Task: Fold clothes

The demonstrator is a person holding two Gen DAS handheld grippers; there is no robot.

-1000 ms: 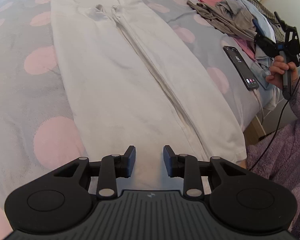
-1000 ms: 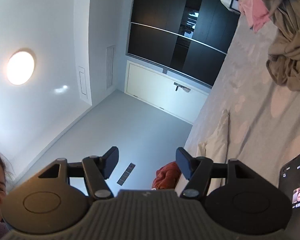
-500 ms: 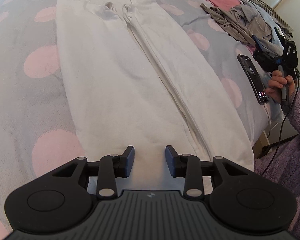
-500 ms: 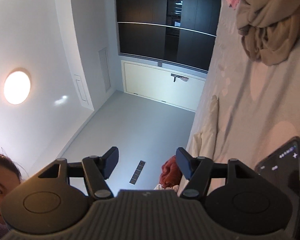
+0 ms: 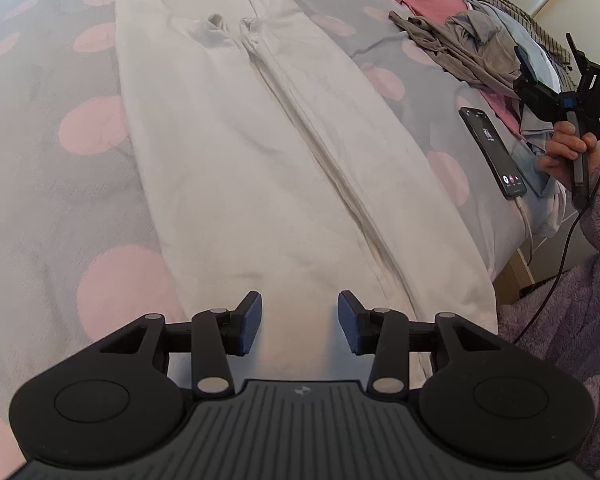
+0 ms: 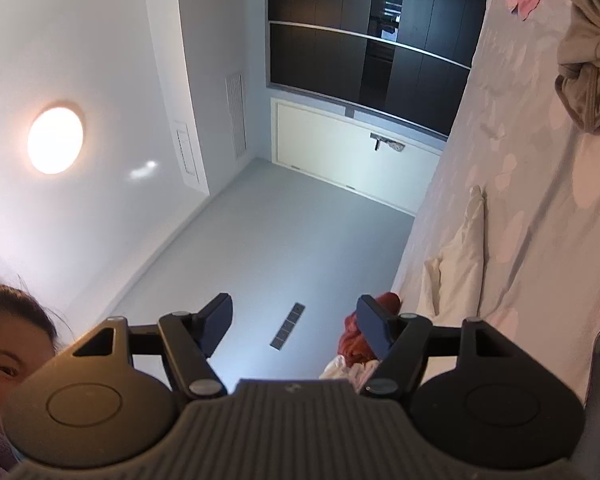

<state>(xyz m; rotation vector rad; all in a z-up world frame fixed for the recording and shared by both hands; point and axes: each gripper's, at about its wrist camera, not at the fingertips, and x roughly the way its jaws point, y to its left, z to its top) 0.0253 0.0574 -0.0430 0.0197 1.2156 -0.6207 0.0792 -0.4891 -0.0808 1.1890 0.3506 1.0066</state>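
Lying flat along the bed [image 5: 40,184], a long white garment [image 5: 260,168], folded lengthwise with a raised seam running down its middle and a small bunched knot of cloth near the far end. Smooth over most of its surface, faintly creased, near hem close to the bed's near edge. Hovering just over that near hem, the left gripper [image 5: 299,322], jaws about half spread and just opened wider, nothing between them, pads clear of the cloth. Bare grey bedspread with pink dots on the garment's left side, wide and free. On its right, a narrower strip of bedspread, then a phone [image 5: 493,151] with lit screen and plugged cable near the bed's right edge. Beyond it, a heap of unfolded clothes [image 5: 460,46] by the headboard. Held up past the right edge in a hand [image 5: 566,154], the right gripper [image 6: 296,322], tipped toward the ceiling and sideways, jaws spread wide and just opened a little further, gripping nothing. Purple fleecy sleeve [image 5: 580,280] below it.
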